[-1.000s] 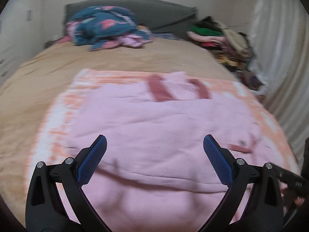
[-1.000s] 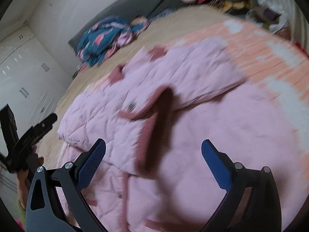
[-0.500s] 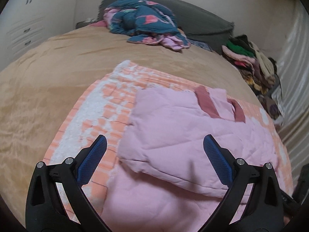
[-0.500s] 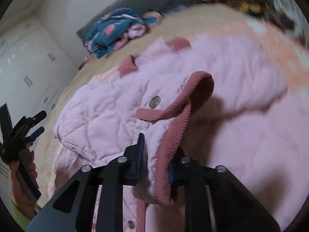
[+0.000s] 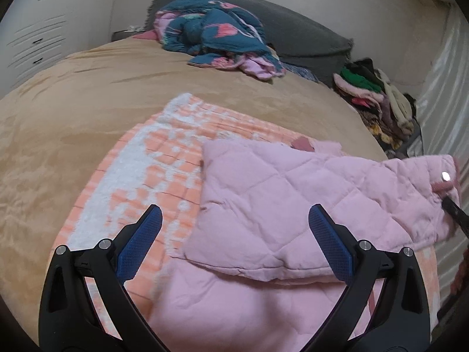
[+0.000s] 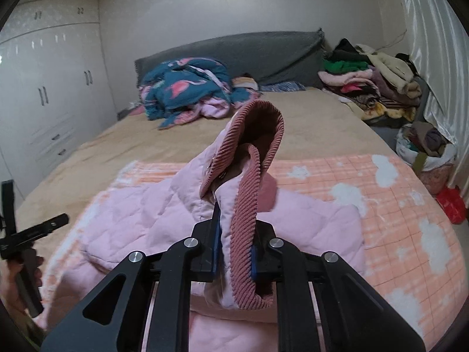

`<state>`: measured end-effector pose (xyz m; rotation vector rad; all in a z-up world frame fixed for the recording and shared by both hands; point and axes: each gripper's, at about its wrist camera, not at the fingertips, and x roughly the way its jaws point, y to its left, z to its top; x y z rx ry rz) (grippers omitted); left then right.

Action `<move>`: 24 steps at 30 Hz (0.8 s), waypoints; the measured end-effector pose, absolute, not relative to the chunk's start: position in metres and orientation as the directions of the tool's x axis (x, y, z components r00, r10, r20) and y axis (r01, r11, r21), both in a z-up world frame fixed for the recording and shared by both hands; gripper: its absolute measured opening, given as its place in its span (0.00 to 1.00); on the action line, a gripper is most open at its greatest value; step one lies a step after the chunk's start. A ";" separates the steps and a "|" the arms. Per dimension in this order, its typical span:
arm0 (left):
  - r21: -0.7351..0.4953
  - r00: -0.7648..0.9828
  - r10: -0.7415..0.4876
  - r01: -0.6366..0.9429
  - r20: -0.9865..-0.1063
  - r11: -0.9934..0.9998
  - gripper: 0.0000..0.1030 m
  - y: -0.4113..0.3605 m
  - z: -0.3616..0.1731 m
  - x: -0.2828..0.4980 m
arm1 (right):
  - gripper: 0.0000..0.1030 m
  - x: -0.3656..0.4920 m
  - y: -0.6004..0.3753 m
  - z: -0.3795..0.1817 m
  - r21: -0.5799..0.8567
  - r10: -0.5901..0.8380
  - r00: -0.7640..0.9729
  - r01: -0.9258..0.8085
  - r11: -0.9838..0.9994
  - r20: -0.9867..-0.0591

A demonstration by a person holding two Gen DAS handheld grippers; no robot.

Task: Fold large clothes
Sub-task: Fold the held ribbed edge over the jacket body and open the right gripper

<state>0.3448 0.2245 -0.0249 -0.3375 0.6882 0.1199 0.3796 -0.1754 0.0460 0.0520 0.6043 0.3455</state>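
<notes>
Right wrist view shows the right gripper point(image 6: 234, 252) clamped tight on the ribbed dusty-rose cuff point(image 6: 249, 182) of a pink quilted jacket point(image 6: 140, 223), with the cuff rising in a loop above the blue pads and the sleeve lifted clear of the rest of the garment. Its jaws have just closed, and the cuff fabric sits pinched between them. The jacket lies spread over an orange-and-white checked blanket point(image 6: 410, 205) at the near end of a bed covered in a tan sheet point(image 6: 181, 135). At the left edge, a hand point(image 6: 17, 275) grips the handle of the other tool. Left wrist view has the left gripper point(image 5: 234, 240) with its jaws spread wide and nothing between them, hovering above the folded left edge of the jacket point(image 5: 263, 205) and the blanket point(image 5: 140, 170). A silver snap point(image 5: 445, 176) glints on the raised sleeve at the far right. Farther back, a teal flamingo-print quilt point(image 6: 187, 88) is bunched against the grey headboard point(image 6: 263, 50), and a stack of clothes point(image 6: 369, 79) sits beside the bed, near the pale curtain point(image 6: 433, 44).
</notes>
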 end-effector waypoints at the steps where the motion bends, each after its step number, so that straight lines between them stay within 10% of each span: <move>1: -0.257 0.765 -0.006 -0.209 -0.643 0.943 0.91 0.221 -0.026 0.347 | 0.13 0.382 -0.179 0.041 0.153 0.327 0.761 -0.292 0.944 -0.561; 7: -0.201 0.752 -0.026 -0.143 -0.659 0.969 0.91 0.193 -0.032 0.359 | 0.15 0.389 -0.184 0.005 0.184 0.305 0.722 -0.244 0.952 -0.621; 24: -0.176 0.722 -0.099 -0.032 -0.685 0.984 0.91 0.155 -0.049 0.378 | 0.64 0.373 -0.191 -0.009 0.081 0.196 0.740 -0.189 0.979 -0.643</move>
